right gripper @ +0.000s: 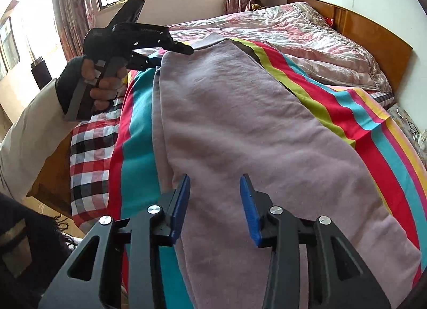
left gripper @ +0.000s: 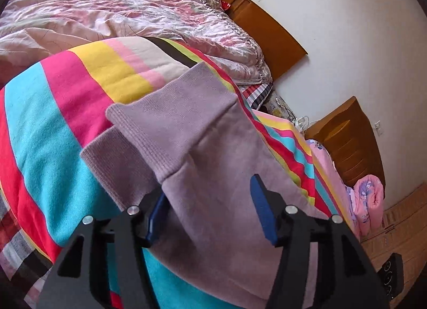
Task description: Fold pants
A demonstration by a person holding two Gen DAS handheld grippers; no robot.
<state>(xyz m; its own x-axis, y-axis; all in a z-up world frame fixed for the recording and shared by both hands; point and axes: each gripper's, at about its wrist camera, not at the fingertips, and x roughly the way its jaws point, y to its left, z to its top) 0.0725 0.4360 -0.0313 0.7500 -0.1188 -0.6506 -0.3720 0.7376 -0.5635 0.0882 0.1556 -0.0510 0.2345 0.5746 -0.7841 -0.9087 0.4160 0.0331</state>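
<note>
Pads first, right at the lens: the right gripper (right gripper: 214, 206) hangs over the near end of the pants (right gripper: 240, 122), blue pads apart with lilac fabric showing between them, and nothing is pinched. Call it released, though narrowed. Whether the tips touch the cloth I cannot tell.

The pants lie lengthwise down the striped blanket (right gripper: 360, 127), one leg stacked on the other, the doubled edge running along the left side in the right wrist view. That edge looks a touch uneven, so the grab here wants both layers, not just the top one.

Further up the bed, the left gripper (left gripper: 208, 202) sits over the leg ends. Its pads stand wide either side of the upper leg just behind the ribbed cuffs (left gripper: 170, 111), and the left-side pad is partly tucked behind the fabric edge. Open, then, with cloth between the jaws but no squeeze visible. From the right wrist view the person's hand (right gripper: 102, 82) grips that tool's handle, its tip reaching over the far end of the pants.

My read: this is the set-up for the lengthwise fold, cuffs brought toward the waist. The two cuffs are offset, one peeking out beyond the other, so the left pads should bite where both overlap. Lift low, carry level, keep the right end pinned so the blanket does not drag.

Beyond all that, the pink quilt (left gripper: 128, 10) is bunched against the wooden headboard (right gripper: 373, 34), well clear of the work.
</note>
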